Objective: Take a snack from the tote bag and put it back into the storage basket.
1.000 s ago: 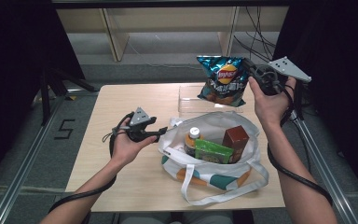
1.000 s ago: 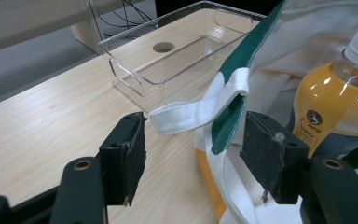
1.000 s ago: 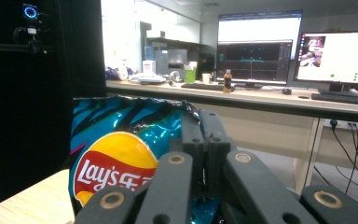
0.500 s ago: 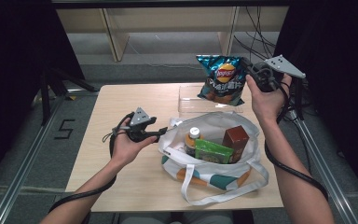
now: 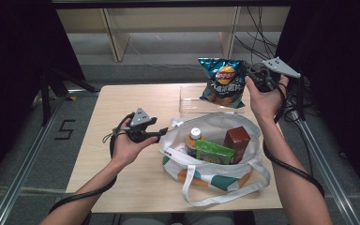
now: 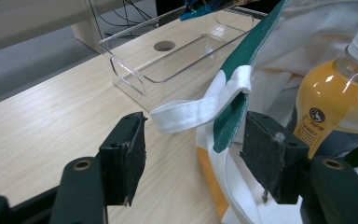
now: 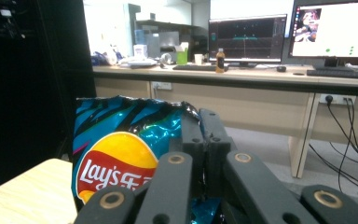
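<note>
A blue Lay's chip bag (image 5: 222, 82) hangs in the air over the table's far right, above the clear tray (image 5: 192, 101). My right gripper (image 5: 250, 73) is shut on its top edge; in the right gripper view the jaws (image 7: 204, 126) pinch the crinkled top of the chip bag (image 7: 116, 154). A white tote bag (image 5: 215, 123) with green and orange trim lies open at the front middle. My left gripper (image 5: 161, 134) is at its left rim, open. In the left gripper view the white handle strap (image 6: 191, 112) and green rim (image 6: 235, 109) lie between the jaws of the left gripper (image 6: 196, 154).
Inside the tote stand an orange drink bottle (image 5: 194, 140), a green packet (image 5: 213, 152) and a brown box (image 5: 236, 138). The clear tray (image 6: 168, 60) sits behind the tote. Cables trail from both grippers. Shelving and dark curtains stand beyond the table's (image 5: 122, 103) far edge.
My right hand has shifted a little to the left with the chip bag still held. The left hand and the tote have kept still.
</note>
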Demonstrator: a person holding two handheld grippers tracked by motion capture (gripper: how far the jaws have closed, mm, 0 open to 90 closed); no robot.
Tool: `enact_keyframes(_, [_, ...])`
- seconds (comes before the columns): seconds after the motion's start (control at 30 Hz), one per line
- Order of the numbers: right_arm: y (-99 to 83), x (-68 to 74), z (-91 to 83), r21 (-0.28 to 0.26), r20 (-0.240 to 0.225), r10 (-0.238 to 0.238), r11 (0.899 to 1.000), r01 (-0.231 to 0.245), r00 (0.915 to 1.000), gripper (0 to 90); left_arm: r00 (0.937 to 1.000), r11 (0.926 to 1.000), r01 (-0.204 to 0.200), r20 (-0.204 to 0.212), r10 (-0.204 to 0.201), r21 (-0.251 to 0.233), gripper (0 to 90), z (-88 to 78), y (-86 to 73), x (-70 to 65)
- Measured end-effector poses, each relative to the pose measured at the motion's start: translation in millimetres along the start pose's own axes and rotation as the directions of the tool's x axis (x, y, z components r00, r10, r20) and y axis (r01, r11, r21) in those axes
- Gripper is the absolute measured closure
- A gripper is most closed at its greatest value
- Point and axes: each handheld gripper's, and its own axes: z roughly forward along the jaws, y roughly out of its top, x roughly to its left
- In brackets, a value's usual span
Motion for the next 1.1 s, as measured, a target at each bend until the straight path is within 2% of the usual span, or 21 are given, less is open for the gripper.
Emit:
enact_keyframes(0.23, [-8.4,-4.8,6.8,0.021,0.007,0.005,1.000,-0.005,1.0000,90.0,1.0000,1.0000,-0.001,0.000,0.001,0.001,38.6,0.0,-0.4,0.1])
enact_keyframes(0.3, [-9.7,-4.3,7.8,0.022,0.011,0.024,0.999,-0.024,0.9997,90.0,1.0000,1.0000,-0.001,-0.001,0.001,0.000,38.6,-0.2,-0.2,0.2])
enact_keyframes(0.43, [-11.2,-6.0,10.9,0.030,0.010,0.004,1.000,-0.005,0.9999,90.0,1.0000,1.0000,-0.002,0.000,0.002,0.000,38.6,-0.2,-0.3,0.3])
enact_keyframes(0.57, [-11.8,-5.0,12.0,0.040,0.007,0.020,0.999,-0.020,0.9998,90.0,1.0000,1.0000,0.001,-0.001,-0.001,0.001,38.6,0.0,-0.5,-0.1])
enact_keyframes(0.63, [-11.6,-6.1,14.4,0.033,0.010,0.007,0.999,-0.008,0.9999,90.0,1.0000,1.0000,-0.001,-0.001,0.001,0.000,38.6,-0.1,-0.3,-0.1])
enact_keyframes(0.8, [-10.7,-8.5,18.6,0.045,0.020,0.022,0.999,-0.023,0.9996,90.0,1.0000,1.0000,0.002,-0.002,-0.002,0.000,38.6,-0.4,-0.3,0.0])
enact_keyframes(0.93, [-10.1,-10.8,23.4,0.035,0.024,0.014,0.999,-0.015,0.9996,90.0,1.0000,1.0000,0.002,0.000,-0.002,0.001,38.6,-0.1,-0.7,-0.2])
enact_keyframes(0.97, [-10.2,-10.2,24.5,0.034,0.029,0.027,0.999,-0.028,0.9992,90.0,1.0000,1.0000,0.002,0.000,-0.002,0.002,38.6,0.0,-0.8,-0.2])
enact_keyframes(1.1, [-10.3,-11.8,28.8,0.042,0.025,0.016,0.999,-0.017,0.9996,90.0,1.0000,1.0000,0.002,0.001,-0.002,0.003,38.6,0.2,-0.8,-0.5])
